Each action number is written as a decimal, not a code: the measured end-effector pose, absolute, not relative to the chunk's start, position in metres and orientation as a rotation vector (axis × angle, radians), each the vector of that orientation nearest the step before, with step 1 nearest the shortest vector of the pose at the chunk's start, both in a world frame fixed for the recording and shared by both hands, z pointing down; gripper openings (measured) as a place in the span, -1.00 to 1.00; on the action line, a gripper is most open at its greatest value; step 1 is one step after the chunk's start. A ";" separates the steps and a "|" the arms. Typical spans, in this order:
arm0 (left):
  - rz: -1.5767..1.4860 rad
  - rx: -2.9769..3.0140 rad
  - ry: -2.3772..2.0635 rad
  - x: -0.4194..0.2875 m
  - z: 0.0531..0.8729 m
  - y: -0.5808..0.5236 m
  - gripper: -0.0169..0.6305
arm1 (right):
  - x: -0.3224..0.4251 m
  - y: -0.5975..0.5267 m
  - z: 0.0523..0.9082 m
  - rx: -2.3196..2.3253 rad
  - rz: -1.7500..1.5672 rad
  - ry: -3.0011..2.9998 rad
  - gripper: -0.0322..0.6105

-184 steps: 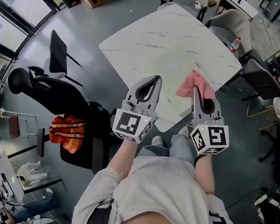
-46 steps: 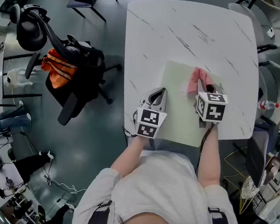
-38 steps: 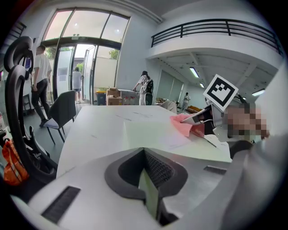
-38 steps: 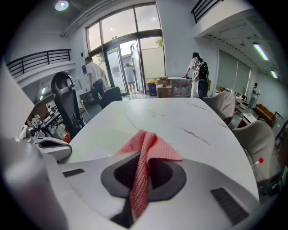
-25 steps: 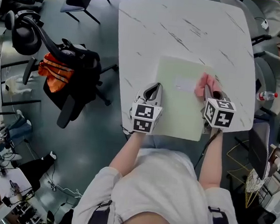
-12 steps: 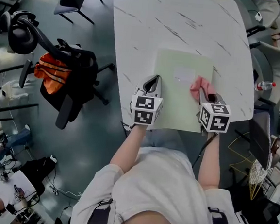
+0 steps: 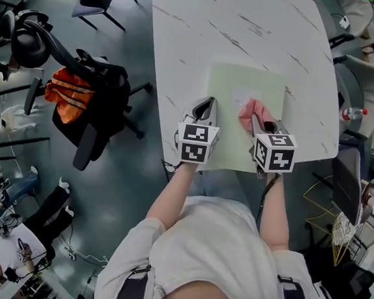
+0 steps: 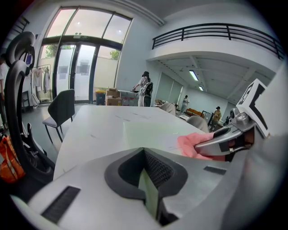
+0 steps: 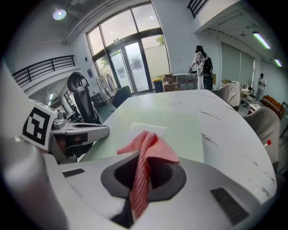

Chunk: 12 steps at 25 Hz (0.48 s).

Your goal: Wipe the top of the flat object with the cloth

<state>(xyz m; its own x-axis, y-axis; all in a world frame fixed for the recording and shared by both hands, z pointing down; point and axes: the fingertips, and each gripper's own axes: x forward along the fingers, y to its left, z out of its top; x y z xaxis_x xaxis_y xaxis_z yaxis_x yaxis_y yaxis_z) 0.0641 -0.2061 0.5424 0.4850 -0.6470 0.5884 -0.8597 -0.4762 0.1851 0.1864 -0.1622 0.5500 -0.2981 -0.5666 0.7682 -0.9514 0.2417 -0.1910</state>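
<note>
Both arms [image 7: 171, 199] reach forward, side by side. The left tool [image 7: 204, 105] is clamped on the sheet's [image 7: 244, 85] edge. The right tool [image 7: 259, 122] pinches the cloth [image 7: 253, 110].

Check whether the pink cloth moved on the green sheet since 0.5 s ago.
Yes. The cloth moved left, from the right edge of the green sheet toward its white label.

Setting: open-plan office | Evidence: swivel chair [image 7: 95, 85] on grey floor [image 7: 124, 192]; white marbled worktop [image 7: 204, 23]; tall glass doors [image 8: 76, 67]; railed upper gallery [image 8: 211, 31]; cardboard boxes [image 8: 110, 96]; people [image 8: 145, 87] standing at the back.
</note>
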 end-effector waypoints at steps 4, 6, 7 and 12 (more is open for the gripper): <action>0.628 2.282 -1.244 0.065 0.542 -0.206 -0.91 | 0.161 -0.162 0.551 1.339 0.866 -1.970 -0.81; 0.630 2.286 -1.235 0.065 0.543 -0.206 -0.91 | 0.152 -0.165 0.550 1.332 0.853 -1.971 -0.81; 0.628 2.287 -1.230 0.065 0.542 -0.206 -0.91 | 0.148 -0.166 0.550 1.328 0.854 -1.975 -0.81; 0.629 2.293 -1.218 0.063 0.541 -0.204 -0.91 | 0.130 -0.167 0.549 1.287 0.860 -2.007 -0.81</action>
<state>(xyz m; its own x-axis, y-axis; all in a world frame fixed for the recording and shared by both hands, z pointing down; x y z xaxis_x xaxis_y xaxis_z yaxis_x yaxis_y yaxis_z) 0.0633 -0.2039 0.5412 0.5022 -0.6334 0.5887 -0.8466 -0.4987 0.1857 0.1305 -0.1673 0.5488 -0.3512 -0.5390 0.7656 -0.9261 0.3205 -0.1993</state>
